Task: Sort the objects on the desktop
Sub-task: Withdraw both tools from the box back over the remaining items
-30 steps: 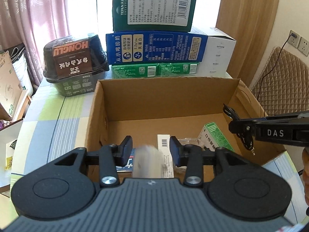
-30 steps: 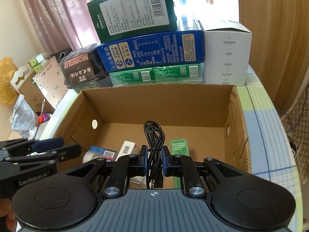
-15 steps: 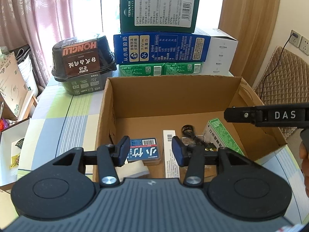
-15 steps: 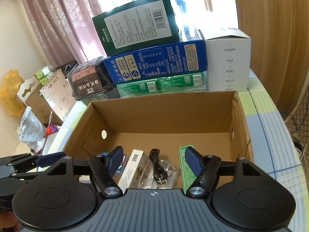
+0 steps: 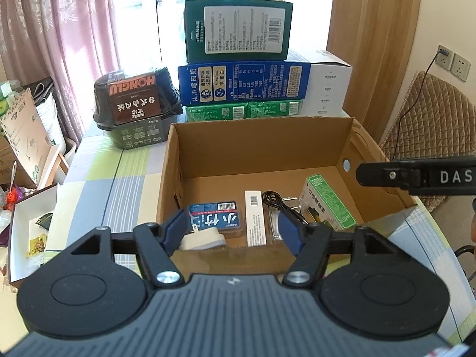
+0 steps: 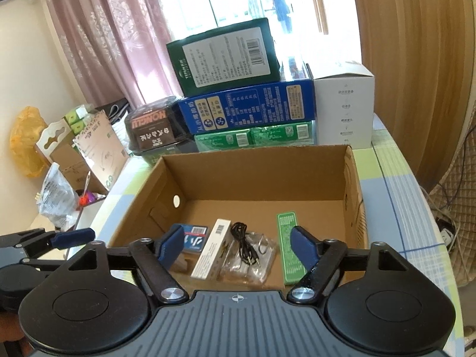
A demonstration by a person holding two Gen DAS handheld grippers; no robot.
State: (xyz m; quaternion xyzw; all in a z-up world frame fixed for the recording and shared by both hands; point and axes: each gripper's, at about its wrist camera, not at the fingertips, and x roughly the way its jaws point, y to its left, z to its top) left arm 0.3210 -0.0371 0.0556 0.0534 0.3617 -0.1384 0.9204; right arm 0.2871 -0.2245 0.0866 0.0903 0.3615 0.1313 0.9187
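1. Both sets of fingers stand wide apart and hold nothing: your left gripper (image 5: 232, 233) and right gripper (image 6: 238, 245) hover over the near edge of the cardboard box (image 6: 258, 175).
2. The sorted things lie on the box floor, all toward the near side.
3. Count, left to right: one white plug (image 5: 202, 238), one blue card pack (image 5: 215, 218), one slim white box (image 5: 255, 223), one black cable (image 6: 245, 244) on one clear bag (image 6: 253, 263), one green box (image 5: 327, 205).
4. Risk: the plug sits hard against the near wall, partly hidden by your left fingers; a low pass could knock it.
5. Risk: the cable lies loose on the bag; a dipping finger could snag a loop and drag both out.
6. Risk: the two grippers are near each other; crossing paths could bump them.
7. Behind the box, on the surface (image 6: 395, 196): four stacked boxes and one black tub (image 5: 134, 110). Whether more items await sorting cannot be told.
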